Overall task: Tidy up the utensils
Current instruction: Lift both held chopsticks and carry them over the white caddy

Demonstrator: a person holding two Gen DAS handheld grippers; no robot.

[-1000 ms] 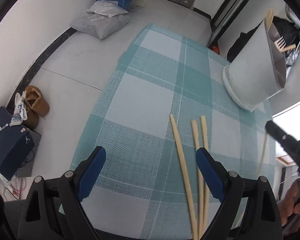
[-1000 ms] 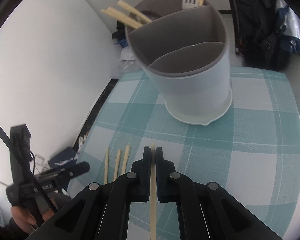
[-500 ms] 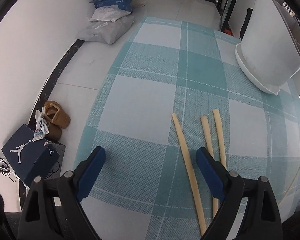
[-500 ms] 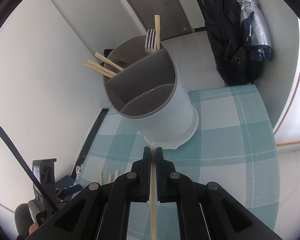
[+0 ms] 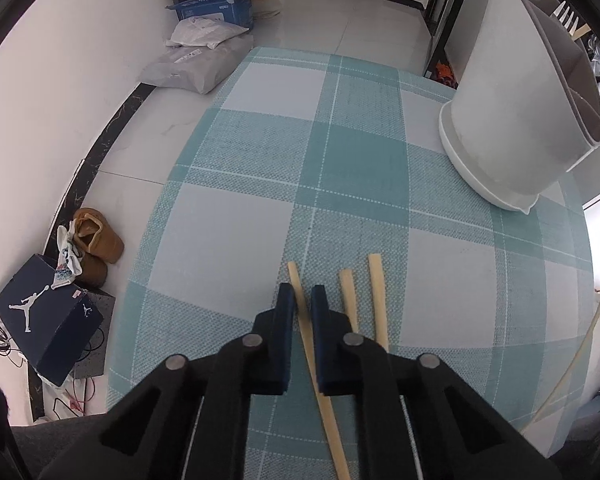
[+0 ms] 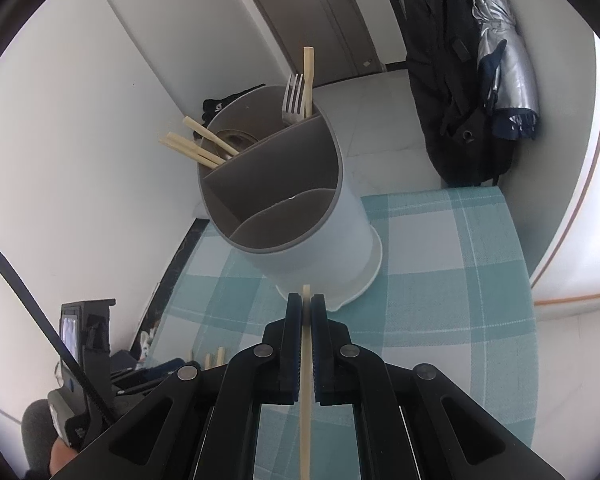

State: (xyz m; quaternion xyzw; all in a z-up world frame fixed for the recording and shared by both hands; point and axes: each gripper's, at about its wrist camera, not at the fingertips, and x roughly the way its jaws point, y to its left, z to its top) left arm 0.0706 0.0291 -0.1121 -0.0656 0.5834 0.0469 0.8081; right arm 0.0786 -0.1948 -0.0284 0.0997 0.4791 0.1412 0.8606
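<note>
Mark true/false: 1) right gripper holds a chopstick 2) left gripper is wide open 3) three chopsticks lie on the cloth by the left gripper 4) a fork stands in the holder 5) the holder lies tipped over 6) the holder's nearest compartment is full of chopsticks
1) True. The right gripper is shut on a chopstick.
2) False. The left gripper has just closed; its fingers clamp the left chopstick.
3) True, counting the clamped one; the other two lie beside it on the cloth.
4) True. The fork is in the far compartment.
5) False. The holder stands upright on its base.
6) False. It looks empty; the holder's chopsticks are in the far compartment.
</note>
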